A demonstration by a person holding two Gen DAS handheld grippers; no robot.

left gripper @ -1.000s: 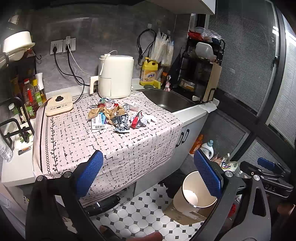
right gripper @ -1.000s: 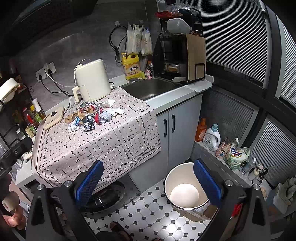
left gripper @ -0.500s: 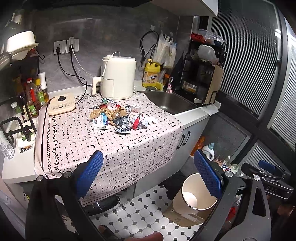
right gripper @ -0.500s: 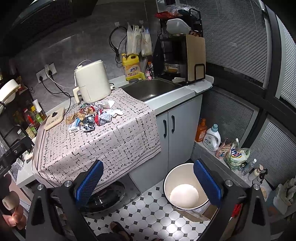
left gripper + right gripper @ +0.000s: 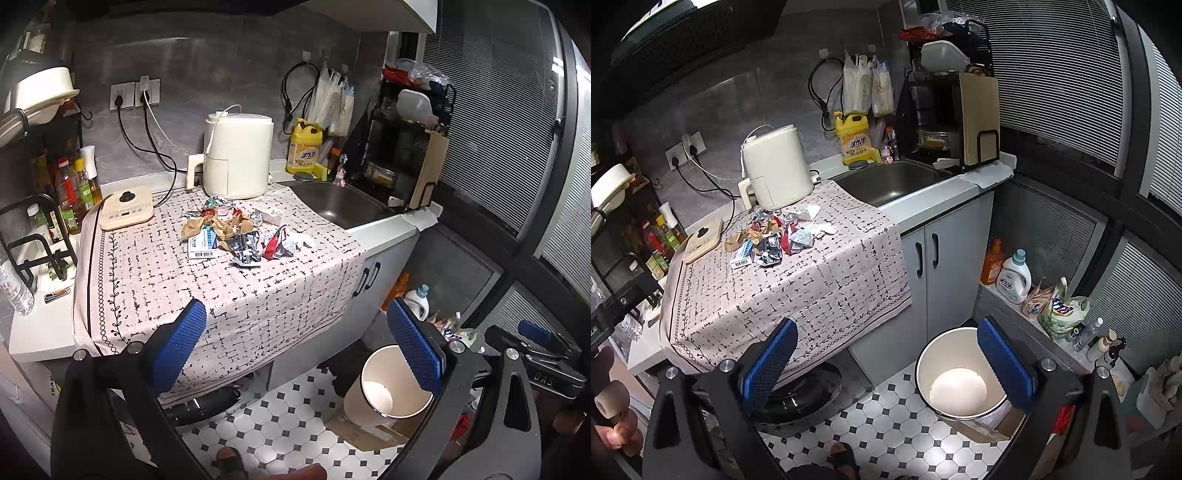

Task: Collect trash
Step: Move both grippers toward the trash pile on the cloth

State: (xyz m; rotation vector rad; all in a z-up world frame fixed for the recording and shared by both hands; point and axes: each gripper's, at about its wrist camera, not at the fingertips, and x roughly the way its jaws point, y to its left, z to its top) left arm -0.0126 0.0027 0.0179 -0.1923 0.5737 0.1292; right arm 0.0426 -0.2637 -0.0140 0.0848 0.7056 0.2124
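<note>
A heap of trash (image 5: pixel 240 232) (image 5: pixel 775 236) lies on the patterned tablecloth (image 5: pixel 147 273) (image 5: pixel 820 280): crumpled wrappers, brown paper, a red and silver packet and a small white barcoded box (image 5: pixel 202 246). A white bin (image 5: pixel 391 387) (image 5: pixel 960 376) stands empty on the tiled floor below the counter's right end. My left gripper (image 5: pixel 295 343) is open, well short of the heap, nothing between its blue pads. My right gripper (image 5: pixel 884 360) is open too, held higher and farther back, above the floor beside the bin.
A white air fryer (image 5: pixel 238 155) stands behind the heap, a cream scale (image 5: pixel 125 212) to its left. The sink (image 5: pixel 340 203) lies right of the cloth. Sauce bottles (image 5: pixel 74 184) and a rack line the left edge. Detergent bottles (image 5: pixel 1014 275) sit by the window.
The left gripper has drifted slightly, so the counter sits a little more to the right in its view. The right gripper has hardly moved. Both stay open.
</note>
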